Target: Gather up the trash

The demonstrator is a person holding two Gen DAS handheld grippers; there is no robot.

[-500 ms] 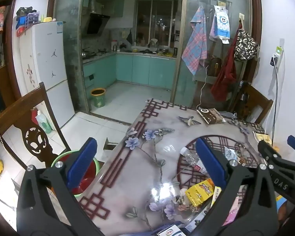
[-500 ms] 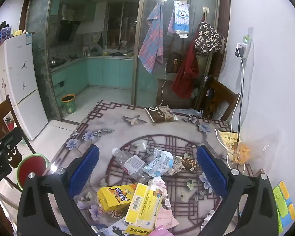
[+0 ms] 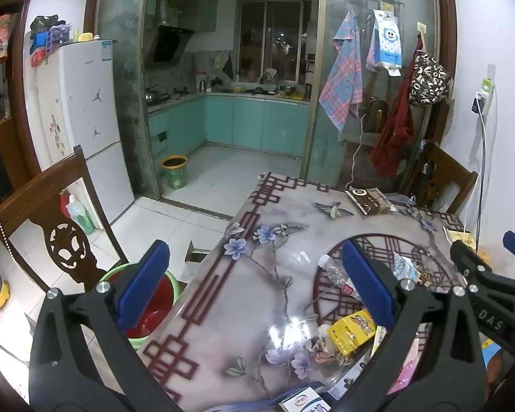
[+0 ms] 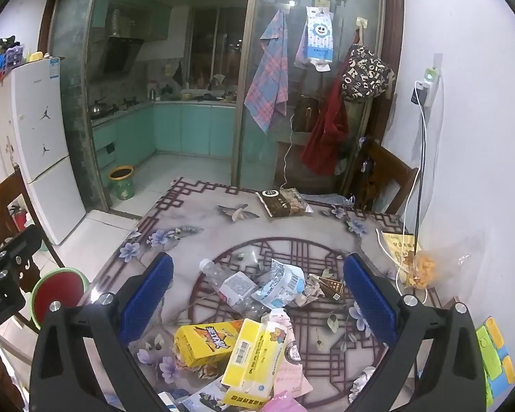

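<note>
A heap of trash lies on the patterned table [image 4: 189, 219]: a crushed clear plastic bottle [image 4: 230, 286], a blue-white wrapper [image 4: 281, 281], a yellow carton [image 4: 206, 343], a yellow tissue pack [image 4: 257, 360] and crumpled paper. My right gripper [image 4: 257, 295] is open and empty, held above the heap. My left gripper [image 3: 257, 285] is open and empty above the table's left part; the yellow carton [image 3: 352, 331] and bottle [image 3: 333, 271] lie by its right finger. The right gripper's fingers [image 3: 480, 274] show at the right in the left wrist view.
A red basin in a green one [image 3: 154, 305] sits on the floor left of the table, beside a wooden chair [image 3: 51, 213]. A brown snack bag [image 4: 285, 202] lies at the table's far side. A bag of orange snacks [image 4: 422, 271] and cables lie by the right wall.
</note>
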